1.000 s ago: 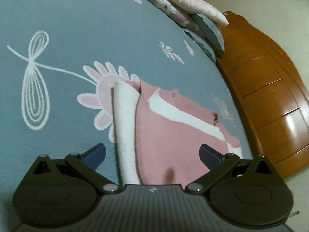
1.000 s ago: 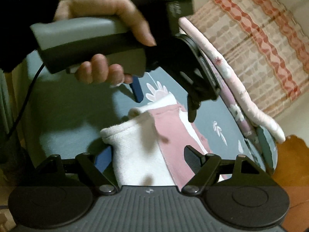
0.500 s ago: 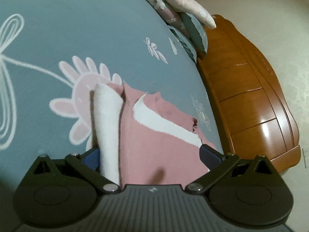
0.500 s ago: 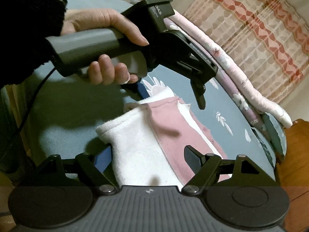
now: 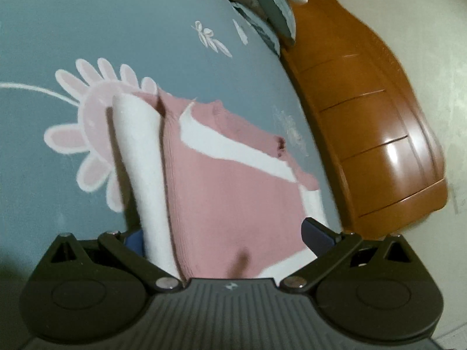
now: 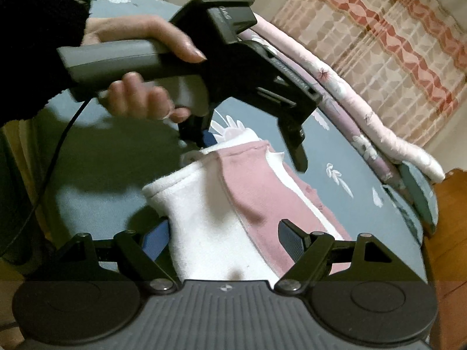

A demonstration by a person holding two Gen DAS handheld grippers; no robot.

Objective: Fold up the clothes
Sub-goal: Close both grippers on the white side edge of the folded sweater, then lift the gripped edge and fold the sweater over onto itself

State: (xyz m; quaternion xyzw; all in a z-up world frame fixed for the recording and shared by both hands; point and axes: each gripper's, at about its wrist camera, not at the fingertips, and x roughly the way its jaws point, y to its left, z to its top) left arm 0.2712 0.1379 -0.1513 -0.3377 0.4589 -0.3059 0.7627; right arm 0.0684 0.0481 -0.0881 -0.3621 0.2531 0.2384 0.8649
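Between the spread fingers of the left hand-held gripper [image 5: 229, 230] lies a pink and white garment [image 5: 227, 180], its cloth running right up to the gripper's body. The jaws stand wide, one on each side of the cloth, gripping nothing. The right hand-held gripper [image 6: 224, 240] is likewise parted, straddling the near edge of the same garment [image 6: 233, 204], with white fleece showing beside the pink face. Both seem placed to take one edge at two spots so the piece could be lifted evenly, though that is only a guess.

The garment rests on the bed [image 5: 102, 29], on a blue-grey cover printed with a pale flower [image 5: 84, 122]. It already looks doubled over, with a rolled white edge on one side; whether another fold is due or it is being let go as finished, I cannot tell.

A hand [image 6: 140, 67] in a dark fuzzy sleeve [image 6: 38, 43] holds the left tool above the far edge. Pillows [image 6: 364, 116] line the far side, well apart from the cloth, and a wooden footboard [image 5: 364, 122] borders the mattress. A checked curtain [image 6: 379, 35] hangs beyond. Nothing lies on the garment itself.
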